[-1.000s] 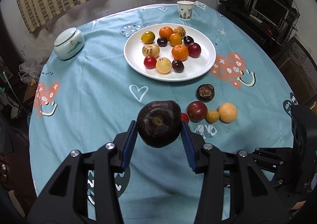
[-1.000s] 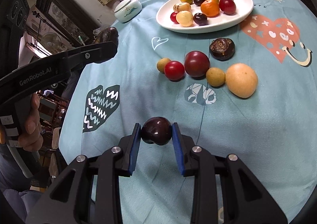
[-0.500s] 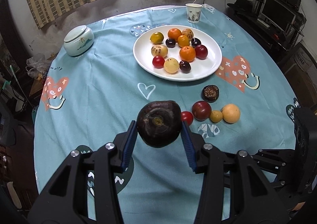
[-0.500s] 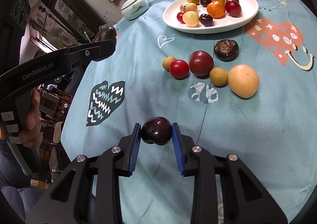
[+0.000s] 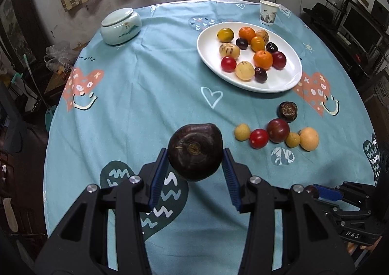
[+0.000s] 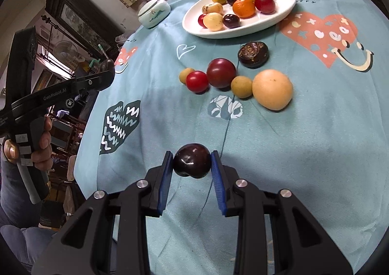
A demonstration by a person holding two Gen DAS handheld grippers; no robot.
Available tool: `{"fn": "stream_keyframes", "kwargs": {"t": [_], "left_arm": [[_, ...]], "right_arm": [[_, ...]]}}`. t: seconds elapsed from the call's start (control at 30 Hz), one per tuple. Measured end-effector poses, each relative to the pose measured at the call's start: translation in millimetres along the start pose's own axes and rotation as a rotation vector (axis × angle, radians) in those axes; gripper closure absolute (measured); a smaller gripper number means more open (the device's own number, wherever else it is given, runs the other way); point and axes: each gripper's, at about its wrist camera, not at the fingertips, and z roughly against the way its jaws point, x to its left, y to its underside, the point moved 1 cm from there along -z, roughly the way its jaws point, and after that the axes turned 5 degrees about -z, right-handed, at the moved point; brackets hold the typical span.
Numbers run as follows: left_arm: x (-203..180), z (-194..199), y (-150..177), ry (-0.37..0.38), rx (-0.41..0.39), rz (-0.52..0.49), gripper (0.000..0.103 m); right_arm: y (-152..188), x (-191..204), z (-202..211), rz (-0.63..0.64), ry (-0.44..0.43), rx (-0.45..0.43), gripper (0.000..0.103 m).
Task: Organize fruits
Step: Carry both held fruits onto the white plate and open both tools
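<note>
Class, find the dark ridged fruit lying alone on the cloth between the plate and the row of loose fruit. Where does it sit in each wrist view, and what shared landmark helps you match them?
Left wrist: the ridged fruit lies right of centre, below the plate.
Right wrist: the ridged fruit lies upper centre-right, below the plate.
Shared landmark: the large plum just in front of it.

A lidded ceramic jar point(image 5: 120, 26) and a paper cup point(image 5: 268, 12) (printed) stand on the tablecloth point(image 5: 145, 85).
</note>
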Motion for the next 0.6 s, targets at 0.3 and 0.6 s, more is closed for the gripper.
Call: {"fn": "stream_keyframes", "kwargs": {"t": [0.3,0.6], "left_arm": [[-27,1,-19,0.024,-0.025,-0.068,0.057],[-47,-13,-40,0.044,-0.026,-0.118,0.057]], "right_arm": [[-8,1,-5,0.011,-0.018,0.016,0.071],[-17,-7,-4,-0.002,-0.015,0.023,0.071]]}}
